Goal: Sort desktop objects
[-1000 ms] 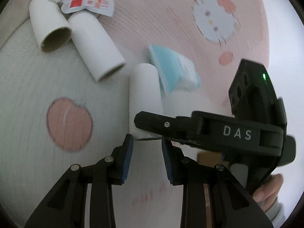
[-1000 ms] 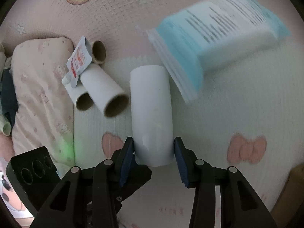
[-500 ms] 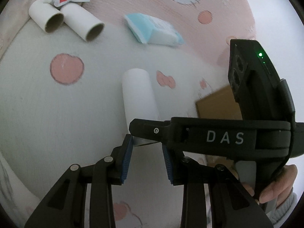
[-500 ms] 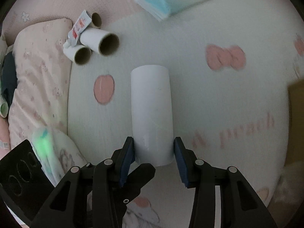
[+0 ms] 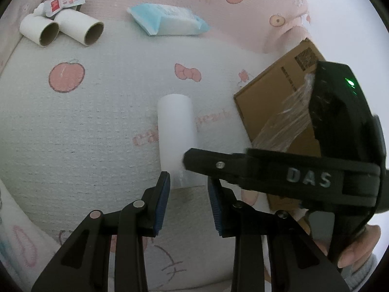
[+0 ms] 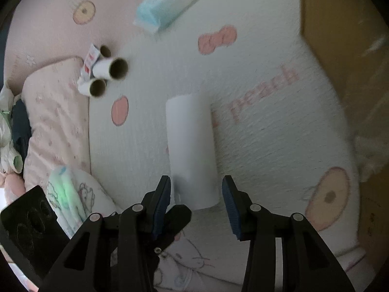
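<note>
A white paper tube is held in my right gripper, whose blue pads press both its sides, above the white-and-pink mat. In the left wrist view the same tube hangs just ahead of my left gripper, which is open and empty; the right gripper's black body crosses in front. Other tubes lie at the far left with a red-and-white sachet on them; they also show in the right wrist view. A blue-and-white tissue pack lies at the back.
A brown cardboard box with clear tape stands at the right; it also shows in the right wrist view. A pink pillow and a printed wipes pack lie at the left.
Both grippers have risen and shifted right toward the cardboard box, with the tube still in the right gripper. The other tubes and tissue pack look farther away.
</note>
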A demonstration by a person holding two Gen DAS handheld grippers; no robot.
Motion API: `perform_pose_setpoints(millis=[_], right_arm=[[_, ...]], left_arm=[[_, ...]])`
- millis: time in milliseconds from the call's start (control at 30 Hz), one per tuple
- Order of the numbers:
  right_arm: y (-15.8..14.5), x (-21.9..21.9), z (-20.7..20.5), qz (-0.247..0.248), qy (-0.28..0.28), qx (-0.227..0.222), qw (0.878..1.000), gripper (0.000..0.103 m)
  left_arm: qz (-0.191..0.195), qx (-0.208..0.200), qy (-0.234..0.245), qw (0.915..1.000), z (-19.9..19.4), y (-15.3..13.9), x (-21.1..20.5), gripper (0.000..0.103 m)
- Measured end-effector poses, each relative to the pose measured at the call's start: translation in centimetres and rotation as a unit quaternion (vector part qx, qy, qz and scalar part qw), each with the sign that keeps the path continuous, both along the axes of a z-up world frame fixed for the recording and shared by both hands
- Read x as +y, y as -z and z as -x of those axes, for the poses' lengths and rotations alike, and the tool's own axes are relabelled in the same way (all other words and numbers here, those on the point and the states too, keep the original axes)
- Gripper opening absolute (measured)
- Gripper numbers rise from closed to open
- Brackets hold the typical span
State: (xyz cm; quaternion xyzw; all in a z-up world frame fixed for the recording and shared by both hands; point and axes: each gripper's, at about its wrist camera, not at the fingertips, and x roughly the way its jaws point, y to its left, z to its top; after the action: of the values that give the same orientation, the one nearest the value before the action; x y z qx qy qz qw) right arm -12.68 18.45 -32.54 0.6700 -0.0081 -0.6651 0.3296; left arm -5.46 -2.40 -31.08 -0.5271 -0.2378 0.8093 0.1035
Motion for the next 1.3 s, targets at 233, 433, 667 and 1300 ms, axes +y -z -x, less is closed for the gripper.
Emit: perform_pose_setpoints(millis=[233, 433, 667, 1300], right_arm=[[-4.4, 1.6, -0.3, -0.008, 0.006, 0.109, 0.994, 0.044], [-7.6, 2.5, -0.6, -0.011, 0.014, 0.192, 0.981, 0.048], [-6.5, 2.5, -0.8, -0.036, -0.007, 0.204, 0.978, 0.053], [-0.3, 1.1, -0.8, -0.014, -0.027, 0.099, 0.995, 0.053]], left_arm=[[-0.014, 0.001, 0.001, 0.9999, -0.1, -0.5, -0.5, 0.039], [-0.021, -0.024, -0.025, 0.9992, -0.2, 0.3, -1.9, 0.039], [-0.049, -0.023, -0.040, 0.9977, 0.8, 0.4, -3.3, 0.039], [-0.158, -0.055, -0.050, 0.9847, 5.7, 3.9, -4.7, 0.039]])
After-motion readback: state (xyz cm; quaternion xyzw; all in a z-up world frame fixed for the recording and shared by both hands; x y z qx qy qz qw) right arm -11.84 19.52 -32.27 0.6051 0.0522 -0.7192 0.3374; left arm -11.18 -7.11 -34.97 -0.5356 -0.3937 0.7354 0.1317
